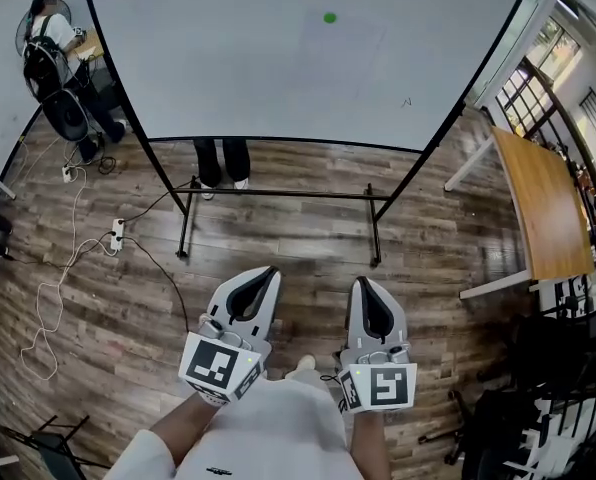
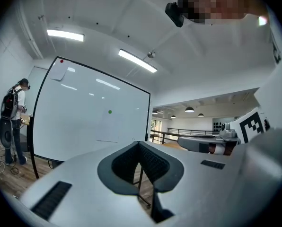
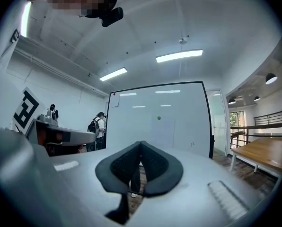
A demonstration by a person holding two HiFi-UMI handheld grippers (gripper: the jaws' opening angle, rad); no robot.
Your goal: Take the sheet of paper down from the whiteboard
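Though unseen overhead, lights (image 2: pixel 137 60) above whiteboard (image 2: pixel 84 122)

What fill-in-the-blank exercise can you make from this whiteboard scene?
1. The sheet of paper hangs on the whiteboard under a small ____ magnet.
2. The left gripper and the right gripper hold nothing, and the fingers of both are ____.
3. In the head view, the wooden table stands to the ____ of the whiteboard.
4. Of the person standing behind the whiteboard, only the ____ show below its edge.

Missing words: green; shut; right; legs.
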